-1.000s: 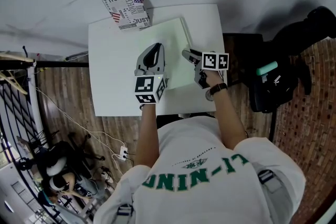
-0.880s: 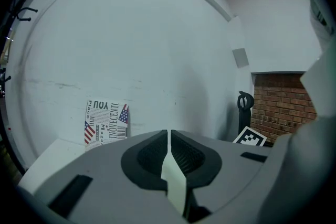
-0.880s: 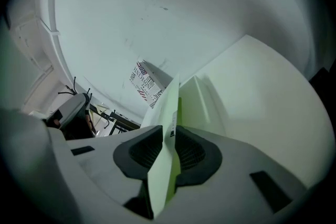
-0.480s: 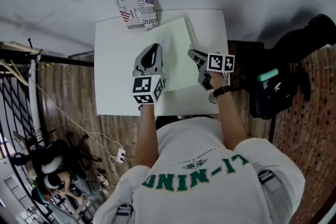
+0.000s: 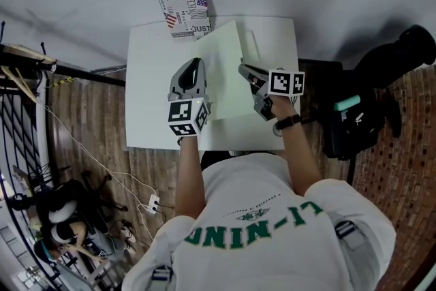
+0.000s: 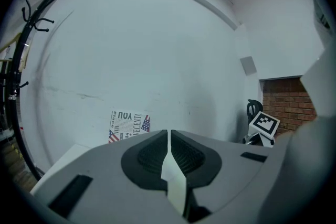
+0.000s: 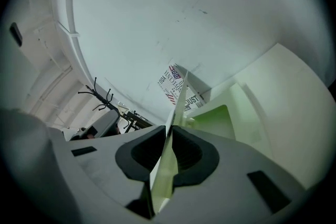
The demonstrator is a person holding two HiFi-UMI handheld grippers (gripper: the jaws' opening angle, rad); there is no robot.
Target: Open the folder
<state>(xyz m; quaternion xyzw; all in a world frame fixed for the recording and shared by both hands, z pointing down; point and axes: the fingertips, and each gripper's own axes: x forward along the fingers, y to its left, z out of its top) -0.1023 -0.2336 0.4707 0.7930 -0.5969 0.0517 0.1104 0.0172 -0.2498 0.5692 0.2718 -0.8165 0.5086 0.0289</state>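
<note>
A pale green folder (image 5: 221,71) lies on the white table (image 5: 146,99), its top cover raised off the lower part. My left gripper (image 5: 193,65) is shut on the cover's left portion. In the left gripper view a strip of the cover (image 6: 174,178) sits pinched between the left gripper's (image 6: 169,134) dark pads. My right gripper (image 5: 242,68) is shut on the cover's right edge. The right gripper view shows the thin green sheet (image 7: 164,170) running up between the right gripper's (image 7: 169,131) pads, with the folder's lower part (image 7: 212,120) lying beyond on the table.
A printed box (image 5: 185,12) stands at the table's far edge against the white wall, also seen as the printed box (image 6: 128,126) ahead of the left gripper. A black chair with bags (image 5: 368,112) is to the right. A dark metal rack (image 5: 27,92) stands to the left.
The right gripper's jaws closed on the cover's right edge. Both hands rose, and the cover came up off the folder's lower part.
</note>
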